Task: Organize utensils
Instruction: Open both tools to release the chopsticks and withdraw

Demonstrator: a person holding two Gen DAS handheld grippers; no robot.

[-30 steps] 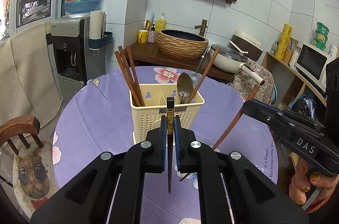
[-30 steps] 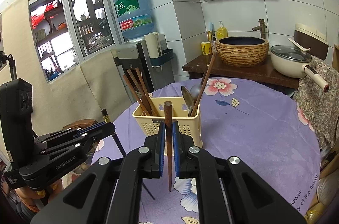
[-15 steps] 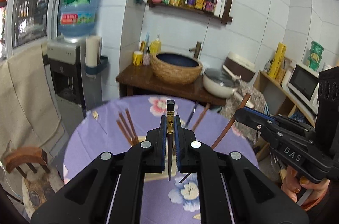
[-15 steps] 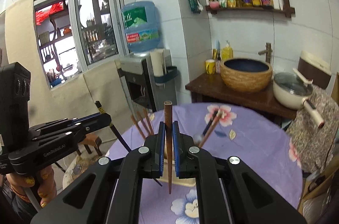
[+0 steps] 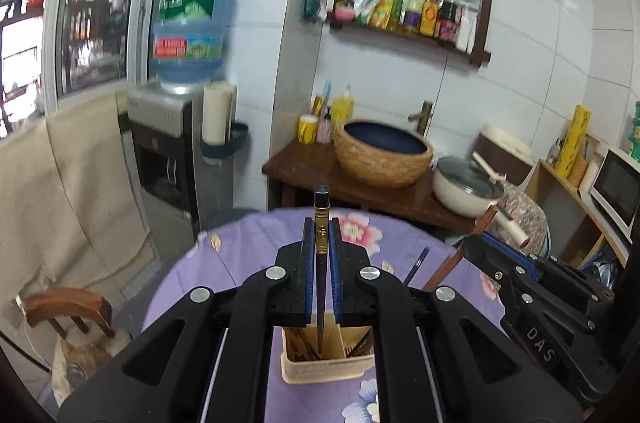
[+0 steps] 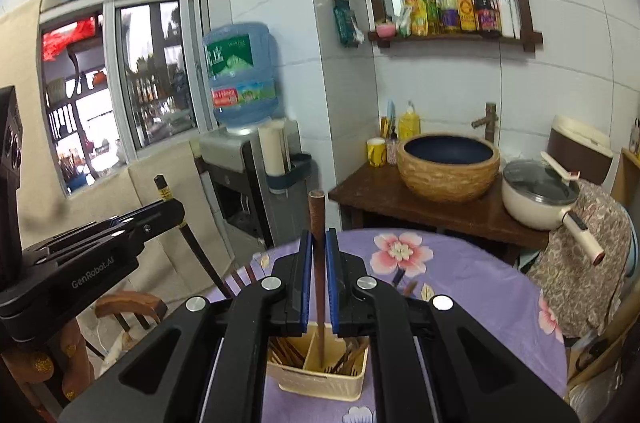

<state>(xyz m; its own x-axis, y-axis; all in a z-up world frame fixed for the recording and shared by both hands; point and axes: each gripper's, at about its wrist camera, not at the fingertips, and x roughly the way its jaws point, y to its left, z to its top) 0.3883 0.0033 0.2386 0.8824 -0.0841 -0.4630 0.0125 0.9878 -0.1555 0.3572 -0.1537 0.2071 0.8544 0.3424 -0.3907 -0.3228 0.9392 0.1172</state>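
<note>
Purple floral-print cloth over round table [image 5: 248,255], near centre. Cream perforated plastic utensil basket [image 6: 320,379] on it, holding brown chopsticks and spoons, low between the fingers. Left gripper [image 5: 321,235] clamped on dark gold-banded chopstick [image 5: 321,219], upright above basket. Right gripper [image 6: 319,247] clamped on reddish-brown wooden chopstick [image 6: 317,219], likewise upright.

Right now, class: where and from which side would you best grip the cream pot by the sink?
Grip the pot by its long handle, coming from the table side: the handle sticks out straight toward the table, slim enough for closed-in jaws, while the body is too wide.
</note>
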